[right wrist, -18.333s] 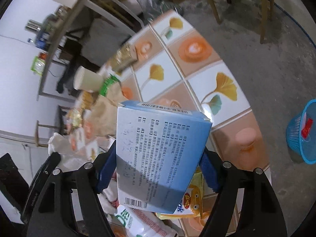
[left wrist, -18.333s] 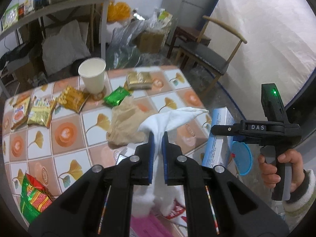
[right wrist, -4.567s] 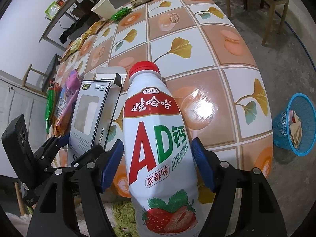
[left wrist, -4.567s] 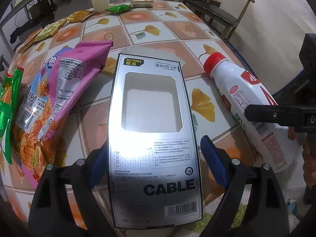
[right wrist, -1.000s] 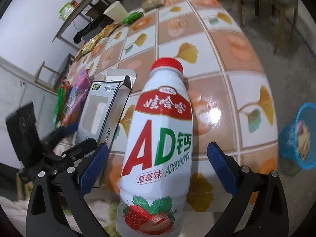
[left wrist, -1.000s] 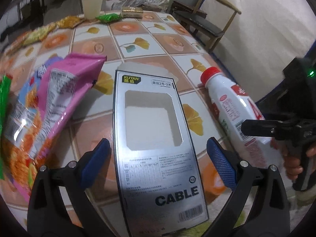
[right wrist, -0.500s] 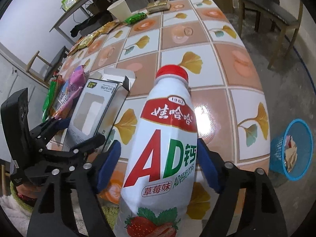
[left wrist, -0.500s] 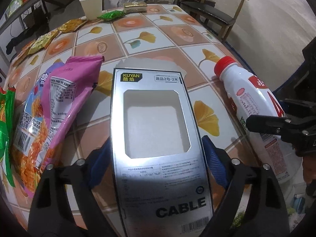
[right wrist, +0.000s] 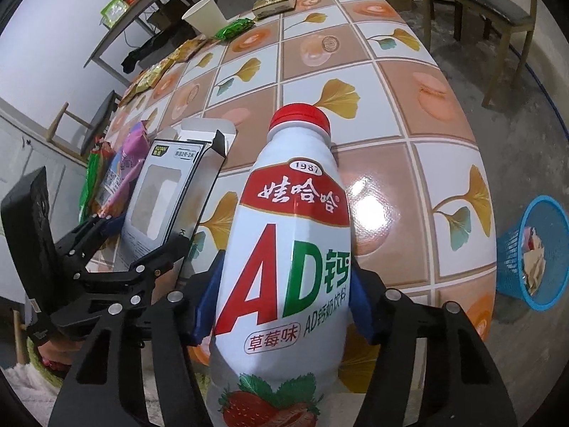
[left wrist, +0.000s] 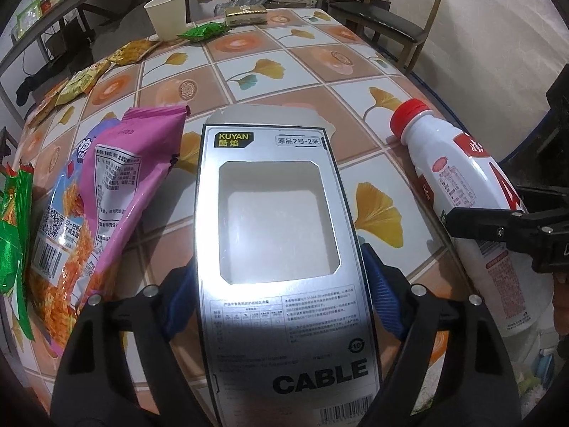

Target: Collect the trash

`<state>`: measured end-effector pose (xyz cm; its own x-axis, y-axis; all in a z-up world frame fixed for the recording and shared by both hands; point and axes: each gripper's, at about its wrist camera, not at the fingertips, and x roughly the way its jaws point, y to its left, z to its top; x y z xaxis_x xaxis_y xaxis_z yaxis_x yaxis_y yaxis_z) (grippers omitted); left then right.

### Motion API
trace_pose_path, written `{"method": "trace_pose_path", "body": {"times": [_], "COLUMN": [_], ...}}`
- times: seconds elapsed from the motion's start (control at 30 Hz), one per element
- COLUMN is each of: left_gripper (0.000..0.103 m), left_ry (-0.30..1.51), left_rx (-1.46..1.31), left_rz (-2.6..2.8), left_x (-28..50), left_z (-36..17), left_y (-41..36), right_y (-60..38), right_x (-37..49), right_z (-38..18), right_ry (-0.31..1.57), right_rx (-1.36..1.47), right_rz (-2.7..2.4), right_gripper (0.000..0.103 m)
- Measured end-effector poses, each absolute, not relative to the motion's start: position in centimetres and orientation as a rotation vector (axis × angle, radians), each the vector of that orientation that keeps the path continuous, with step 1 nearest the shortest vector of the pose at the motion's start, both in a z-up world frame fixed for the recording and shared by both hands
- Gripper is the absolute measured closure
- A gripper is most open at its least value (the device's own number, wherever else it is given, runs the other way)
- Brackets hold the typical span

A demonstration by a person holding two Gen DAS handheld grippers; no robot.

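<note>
My left gripper (left wrist: pixel 281 284) has just been closing, and its blue pads now clamp the sides of the silver cable box (left wrist: pixel 277 235) at the near table edge. My right gripper (right wrist: pixel 284 299), also just closing, pinches the white drink bottle (right wrist: pixel 291 249), while the blue trash basket (right wrist: pixel 512 249) stands on the floor far right.

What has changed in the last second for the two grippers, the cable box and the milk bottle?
Both grippers have just been closing. The left gripper now presses the cable box, and the right gripper presses the milk bottle; a second ago both stood wide open around them. The pink snack bag and the paper cup stayed put.
</note>
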<state>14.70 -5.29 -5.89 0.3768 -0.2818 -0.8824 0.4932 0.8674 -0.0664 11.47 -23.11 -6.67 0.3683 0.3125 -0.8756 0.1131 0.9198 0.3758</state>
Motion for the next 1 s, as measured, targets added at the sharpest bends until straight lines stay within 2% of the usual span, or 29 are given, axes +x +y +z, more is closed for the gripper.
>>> {"method": "trace_pose_path", "body": {"times": [0.63,1.0], "left_gripper": [0.025,0.025], "left_ry": [1.038,0.96], "left_rx": [0.173,0.232], "left_rz": [-0.494,-0.613], "left_x": [13.7,12.2], "left_z": [-3.5,0.1], "left_y": [-5.2,-10.9], "right_y": [-24.6,-30.1], "right_x": [9.9,5.9], "right_z": [-5.3,-3.3], "right_ry": [1.129,0.996], "right_rx": [0.469,0.584], "right_rz": [0.14,0.064], "right_gripper": [0.043,0.043]}}
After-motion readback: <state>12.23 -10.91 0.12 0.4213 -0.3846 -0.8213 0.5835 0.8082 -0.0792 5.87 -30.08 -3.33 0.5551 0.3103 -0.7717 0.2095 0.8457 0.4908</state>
